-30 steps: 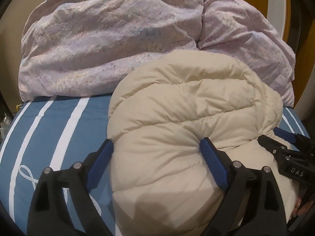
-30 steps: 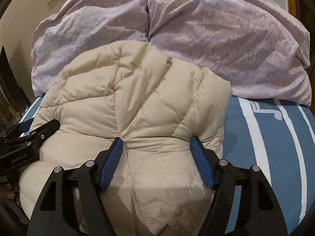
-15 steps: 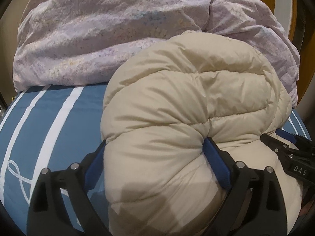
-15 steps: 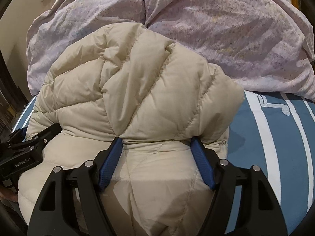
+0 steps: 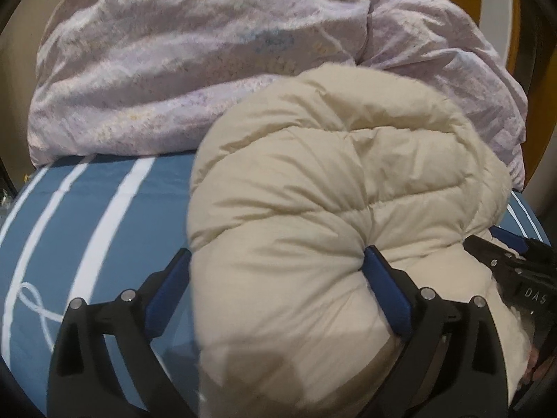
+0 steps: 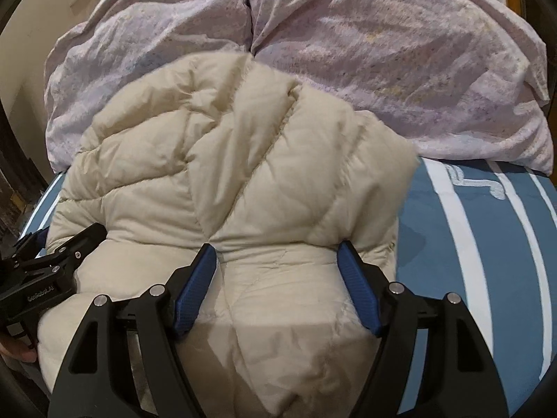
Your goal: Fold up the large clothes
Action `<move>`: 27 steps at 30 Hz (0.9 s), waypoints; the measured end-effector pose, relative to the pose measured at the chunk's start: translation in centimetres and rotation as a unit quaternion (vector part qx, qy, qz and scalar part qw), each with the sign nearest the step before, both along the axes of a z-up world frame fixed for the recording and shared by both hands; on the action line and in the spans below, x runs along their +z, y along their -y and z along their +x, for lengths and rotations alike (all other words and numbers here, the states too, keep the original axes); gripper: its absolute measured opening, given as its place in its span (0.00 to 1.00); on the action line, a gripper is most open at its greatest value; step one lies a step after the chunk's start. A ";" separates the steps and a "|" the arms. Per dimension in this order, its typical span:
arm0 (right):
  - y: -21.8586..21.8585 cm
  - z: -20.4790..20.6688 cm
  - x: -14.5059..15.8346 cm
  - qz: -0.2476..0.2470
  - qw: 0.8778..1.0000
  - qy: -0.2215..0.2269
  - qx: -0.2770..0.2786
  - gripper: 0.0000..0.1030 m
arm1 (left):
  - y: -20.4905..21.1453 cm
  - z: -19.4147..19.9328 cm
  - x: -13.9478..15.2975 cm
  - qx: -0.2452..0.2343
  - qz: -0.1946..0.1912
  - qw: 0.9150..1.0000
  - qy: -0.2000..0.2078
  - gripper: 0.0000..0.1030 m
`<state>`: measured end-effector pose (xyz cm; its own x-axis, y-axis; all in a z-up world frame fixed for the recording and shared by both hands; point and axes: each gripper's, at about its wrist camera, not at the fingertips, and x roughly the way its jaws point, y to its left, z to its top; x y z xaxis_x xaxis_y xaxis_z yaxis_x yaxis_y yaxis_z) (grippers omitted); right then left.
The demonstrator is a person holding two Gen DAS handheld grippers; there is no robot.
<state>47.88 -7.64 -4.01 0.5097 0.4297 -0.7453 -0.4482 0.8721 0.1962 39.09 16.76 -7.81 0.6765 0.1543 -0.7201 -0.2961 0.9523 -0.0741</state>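
Jacket: my cream puffer jacket [image 6: 243,181] lies bunched on the bed, a thick fold raised between both claws.
Left gripper [image 5: 278,278]: clamped on a padded roll.
Right gripper [image 6: 275,271]: pads pressed into the bulky fold.
Surface: blue white-striped bedsheet [image 5: 97,209].
Behind: lilac duvet [image 6: 400,69], beige wall [image 6: 31,35].
Hidden: I can't see the jacket's near edge.

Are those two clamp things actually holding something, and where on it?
Yes. Both hold the puffy cream quilted jacket: the left tool and the right tool each pinch a thick bunched fold of its near edge.
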 end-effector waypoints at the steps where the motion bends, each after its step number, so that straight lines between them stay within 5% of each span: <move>1: 0.3 -0.5 0.4 0.004 1.000 0.000 0.000 0.71 | 0.1 -0.7 0.4 0.001 0.001 1.000 0.004 0.94; 9: 3.3 -5.0 2.5 0.037 0.999 0.008 0.012 0.70 | 0.4 -5.9 3.5 -0.004 0.003 1.000 0.029 0.94; 14: 2.0 -5.8 0.2 -0.014 1.000 -0.004 0.021 0.69 | 0.9 -7.9 3.5 -0.006 -0.007 1.000 0.023 0.94; 18: 2.7 -6.2 0.7 0.002 1.000 -0.010 0.008 0.69 | 1.2 -9.7 3.5 -0.004 -0.012 1.000 0.012 0.94; 20: 3.3 -6.9 1.6 0.006 1.000 -0.006 0.008 0.75 | 1.3 -10.8 3.7 0.000 -0.012 1.000 0.011 0.94; 22: 4.1 -8.5 2.4 0.001 1.000 0.007 0.005 0.94 | 1.3 -12.3 3.9 0.007 -0.016 1.000 0.013 0.94; 27: 5.7 -11.4 3.2 0.003 1.000 0.009 -0.005 0.99 | 1.6 -15.4 4.3 0.023 -0.034 0.999 0.024 0.96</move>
<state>36.44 -13.29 -0.81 0.5272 0.4288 -0.7336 -0.4426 0.8755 0.1937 23.72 15.14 -3.51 0.7041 0.1377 -0.6966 -0.3330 0.9305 -0.1526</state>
